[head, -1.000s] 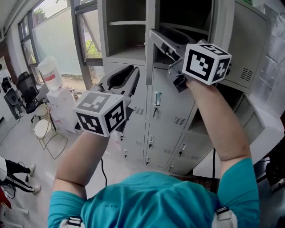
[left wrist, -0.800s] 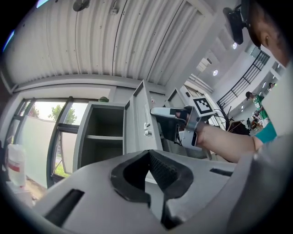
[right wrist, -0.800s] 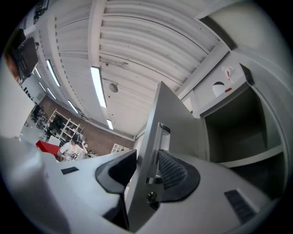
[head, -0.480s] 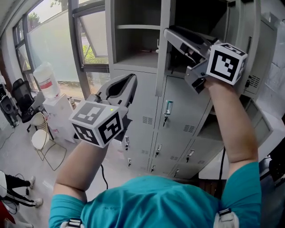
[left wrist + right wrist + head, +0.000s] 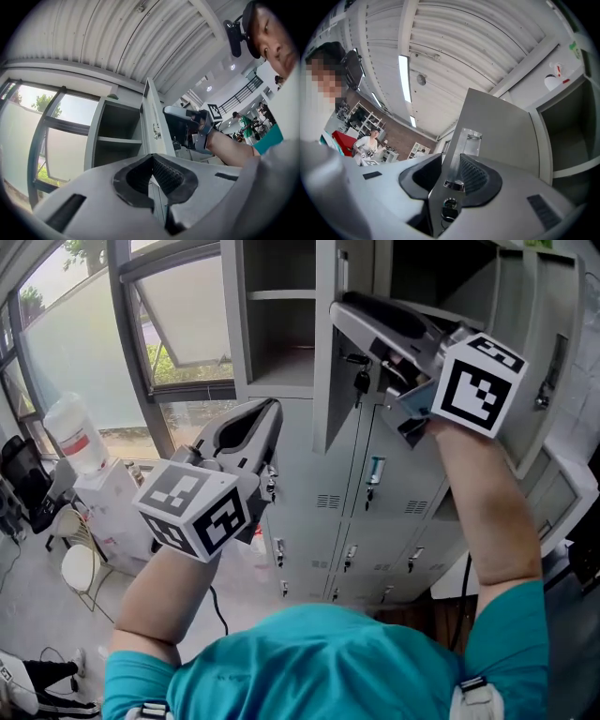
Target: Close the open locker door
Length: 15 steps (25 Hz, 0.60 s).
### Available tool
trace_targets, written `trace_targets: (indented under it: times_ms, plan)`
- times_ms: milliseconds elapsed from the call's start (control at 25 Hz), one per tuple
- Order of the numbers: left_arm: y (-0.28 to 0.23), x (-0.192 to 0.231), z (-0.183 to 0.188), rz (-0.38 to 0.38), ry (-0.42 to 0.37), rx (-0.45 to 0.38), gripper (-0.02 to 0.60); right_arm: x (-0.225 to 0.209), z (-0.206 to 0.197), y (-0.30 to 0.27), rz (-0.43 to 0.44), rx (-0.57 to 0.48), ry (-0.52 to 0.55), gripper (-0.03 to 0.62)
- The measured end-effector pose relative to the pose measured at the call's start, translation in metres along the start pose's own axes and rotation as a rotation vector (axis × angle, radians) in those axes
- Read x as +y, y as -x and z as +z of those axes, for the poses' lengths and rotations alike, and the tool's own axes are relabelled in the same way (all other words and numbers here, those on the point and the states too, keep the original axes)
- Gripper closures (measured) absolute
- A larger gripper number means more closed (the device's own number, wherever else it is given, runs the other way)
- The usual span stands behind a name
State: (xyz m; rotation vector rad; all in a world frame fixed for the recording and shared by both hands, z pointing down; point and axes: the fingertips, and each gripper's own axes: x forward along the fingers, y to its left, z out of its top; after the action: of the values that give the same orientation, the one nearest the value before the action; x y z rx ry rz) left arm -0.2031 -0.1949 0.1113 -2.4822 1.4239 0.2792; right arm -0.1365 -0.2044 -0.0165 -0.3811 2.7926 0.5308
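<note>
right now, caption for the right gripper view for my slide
Right gripper, its jaws having just been closing, clamps the edge of the open locker door.

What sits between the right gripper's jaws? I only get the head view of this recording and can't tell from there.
Observer: The right gripper view shows the free edge of the open locker door between the jaws of the right gripper. They have just been closing and now sit against it.
Operator: And is the left one carrying anything?
Observer: No. In its own view the left gripper is shut, jaws together, with nothing between them.
</note>
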Motion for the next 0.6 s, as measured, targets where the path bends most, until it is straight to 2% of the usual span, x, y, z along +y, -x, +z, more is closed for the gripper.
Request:
trace_targets:
  times_ms: [160, 200, 600]
  plan:
    - [0.008, 0.029, -0.002, -0.023, 0.013, 0.000, 0.576, -0.002, -0.009, -0.030, -0.073, 0.005, 0.031, 0.494]
    - [0.010, 0.036, -0.003, -0.026, 0.015, 0.000, 0.576, -0.004, -0.010, -0.035, -0.095, 0.003, 0.039, 0.554]
    - [0.039, 0.112, -0.004, -0.049, 0.048, -0.013, 0.575, -0.020, -0.029, -0.103, -0.226, 0.040, 0.092, 0.559]
